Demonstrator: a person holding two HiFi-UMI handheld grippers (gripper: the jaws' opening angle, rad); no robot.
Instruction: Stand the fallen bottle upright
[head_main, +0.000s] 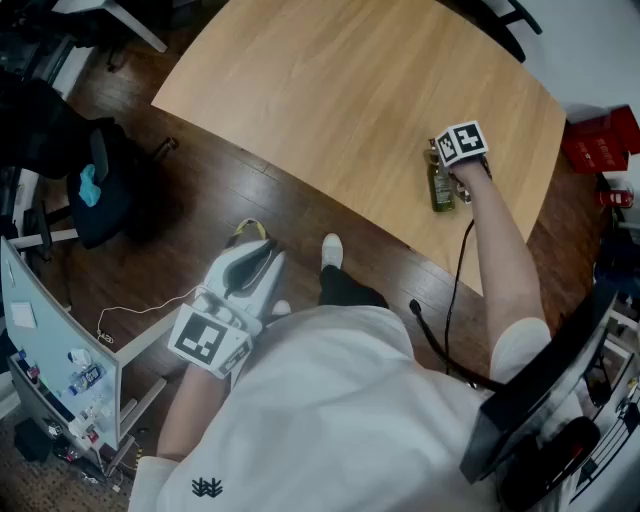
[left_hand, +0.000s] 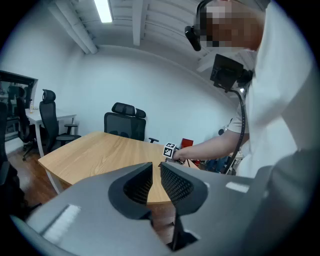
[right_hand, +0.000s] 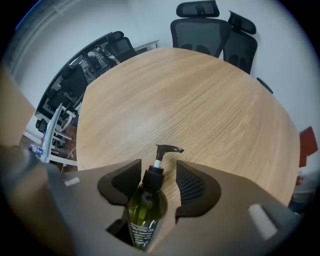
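Observation:
An olive-green pump bottle (head_main: 441, 188) lies on its side on the wooden table (head_main: 330, 90), near the table's right edge. My right gripper (head_main: 447, 172) points steeply down over it. In the right gripper view the bottle (right_hand: 145, 210) lies between the jaws, its black pump pointing away across the table (right_hand: 200, 100). It rests against the left pad, while bare wood shows between it and the right pad; the right gripper (right_hand: 158, 172) is open. My left gripper (head_main: 255, 252) hangs off the table over the floor, its pads (left_hand: 175, 182) almost touching with nothing between them.
Black office chairs (right_hand: 210, 22) stand at the table's far side. A dark chair with a teal cloth (head_main: 90, 185) sits on the floor at left. A red box (head_main: 600, 140) lies on the floor right of the table. A cable (head_main: 455, 290) trails from my right arm.

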